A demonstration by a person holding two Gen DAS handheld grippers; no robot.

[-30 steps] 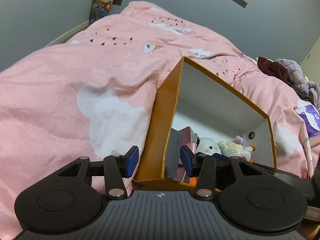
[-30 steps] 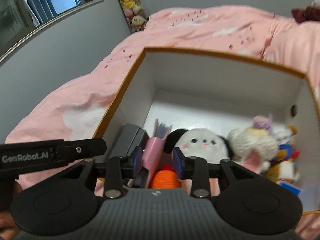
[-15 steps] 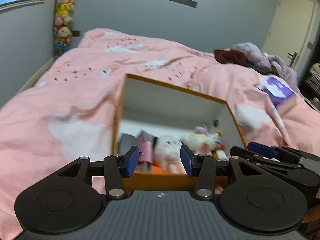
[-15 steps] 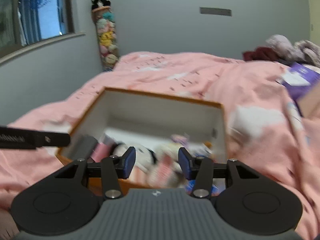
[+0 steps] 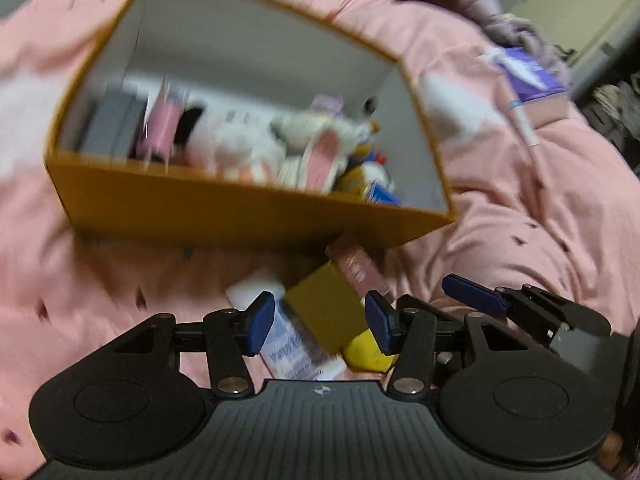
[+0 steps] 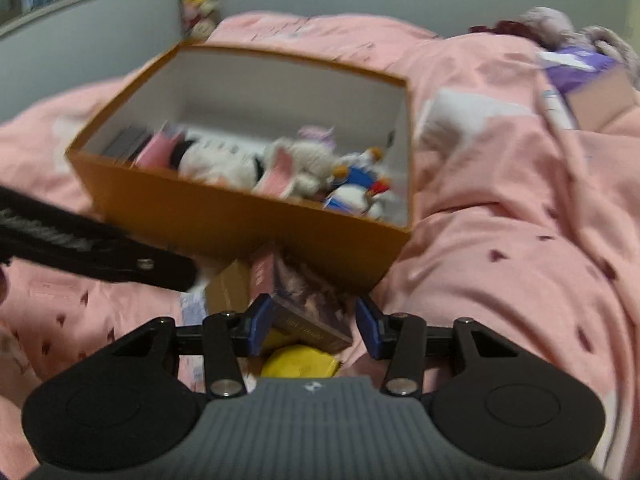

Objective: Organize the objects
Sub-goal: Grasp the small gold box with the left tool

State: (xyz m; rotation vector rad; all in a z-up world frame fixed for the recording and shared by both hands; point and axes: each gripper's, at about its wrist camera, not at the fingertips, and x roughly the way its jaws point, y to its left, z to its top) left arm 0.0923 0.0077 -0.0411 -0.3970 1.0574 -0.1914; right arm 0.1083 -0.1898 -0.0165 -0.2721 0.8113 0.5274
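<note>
An orange box with white walls sits on the pink bed. It holds plush toys, a pink item and a grey block. In front of the box lie loose things: a mustard box, a dark pink box, a white printed pack and a yellow round thing. My left gripper is open and empty above the mustard box. My right gripper is open and empty over the dark pink box. Both views are blurred.
The pink duvet covers the bed all round. A purple box and a heap of clothes lie at the far right. A column of plush toys hangs on the wall by a window.
Both grippers have pulled back out of the box and dropped low in front of it. The right gripper let go of the pink item, which stays in the box.
</note>
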